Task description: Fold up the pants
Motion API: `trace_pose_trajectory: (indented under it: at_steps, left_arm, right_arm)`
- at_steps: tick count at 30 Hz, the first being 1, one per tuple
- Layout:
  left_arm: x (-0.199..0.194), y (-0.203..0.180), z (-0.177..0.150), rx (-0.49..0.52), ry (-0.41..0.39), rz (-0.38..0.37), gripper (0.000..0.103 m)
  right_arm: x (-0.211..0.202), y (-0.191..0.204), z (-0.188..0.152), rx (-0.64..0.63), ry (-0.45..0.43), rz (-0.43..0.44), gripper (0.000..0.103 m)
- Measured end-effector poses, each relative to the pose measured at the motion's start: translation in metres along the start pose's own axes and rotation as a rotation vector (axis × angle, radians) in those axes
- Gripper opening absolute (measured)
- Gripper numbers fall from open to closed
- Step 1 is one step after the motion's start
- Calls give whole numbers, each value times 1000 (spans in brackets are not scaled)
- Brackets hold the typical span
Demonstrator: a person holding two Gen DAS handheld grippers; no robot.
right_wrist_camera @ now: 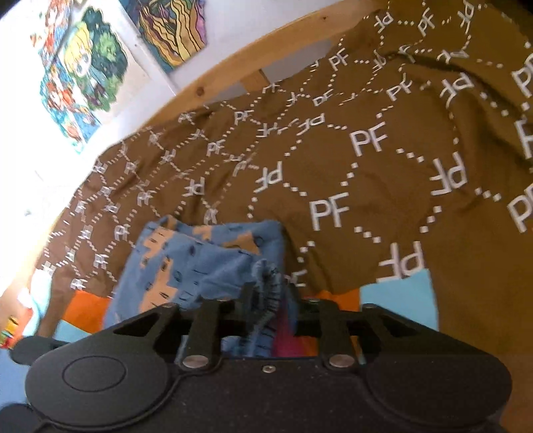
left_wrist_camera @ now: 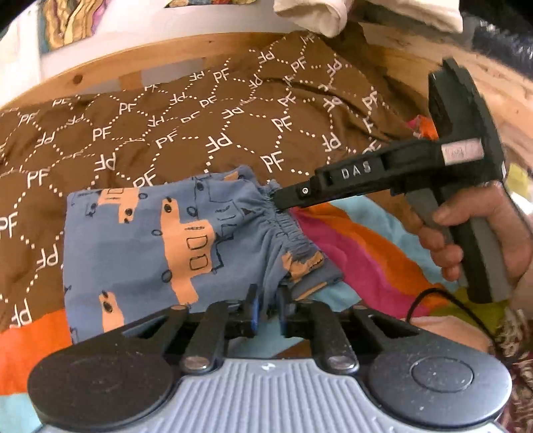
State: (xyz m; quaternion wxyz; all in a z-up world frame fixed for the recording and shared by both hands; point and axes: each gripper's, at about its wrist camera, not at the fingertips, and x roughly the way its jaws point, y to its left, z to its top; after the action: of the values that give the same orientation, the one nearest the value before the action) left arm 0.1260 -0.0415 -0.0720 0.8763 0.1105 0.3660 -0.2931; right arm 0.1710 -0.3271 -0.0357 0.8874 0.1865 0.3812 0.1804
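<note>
Small blue pants (left_wrist_camera: 166, 246) with orange truck prints lie folded on the bed, the gathered elastic waistband toward the right. My left gripper (left_wrist_camera: 266, 299) is shut on the near corner of the waistband end. My right gripper (left_wrist_camera: 283, 200), seen from the side in the left wrist view, is shut on the far corner of the waistband. In the right wrist view the right gripper (right_wrist_camera: 268, 293) pinches the bunched waistband, and the pants (right_wrist_camera: 200, 263) hang slightly lifted over the bedding.
A brown blanket (left_wrist_camera: 200, 126) with white PF lettering covers the bed behind the pants. A striped multicolour sheet (left_wrist_camera: 366, 253) lies under them. A wooden bed frame (left_wrist_camera: 133, 63) runs along the back. Posters (right_wrist_camera: 80, 73) hang on the wall. White cloth (left_wrist_camera: 333, 16) lies at the top.
</note>
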Motion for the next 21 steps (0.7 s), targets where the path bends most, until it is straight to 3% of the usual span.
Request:
trace_pose_trajectory:
  at_steps: [1, 2, 4, 5, 6, 8, 10, 13, 16, 21]
  left_arm:
    - [-5, 3, 0, -17, -9, -10, 50]
    - [-14, 9, -1, -45, -33, -2, 57]
    - [-29, 19, -2, -99, -81, 60, 69]
    - [-34, 26, -2, -128, -99, 97, 72]
    - [-38, 33, -1, -162, -117, 148, 82]
    - [-35, 47, 1, -224, -118, 304, 95]
    - [-23, 61, 3, -273, -70, 434, 94]
    - [-6, 74, -5, -264, -26, 467, 92]
    - [8, 75, -16, -205, 27, 558, 92]
    - [0, 89, -24, -245, 13, 513, 94]
  right_arm:
    - [-4, 4, -1, -34, -20, -32, 41]
    - [-7, 8, -1, -68, -42, -62, 46]
    - [-12, 18, -3, -136, -89, -114, 76]
    - [-14, 21, -4, -158, -110, -132, 81]
    - [-16, 26, -6, -187, -131, -148, 85]
    - [-18, 38, -11, -253, -149, -176, 90]
    - [-18, 50, -18, -317, -158, -193, 98]
    - [-6, 70, -31, -453, -95, -199, 100]
    - [0, 75, -45, -579, -22, -261, 102]
    - [-19, 52, -41, -459, -20, -196, 102]
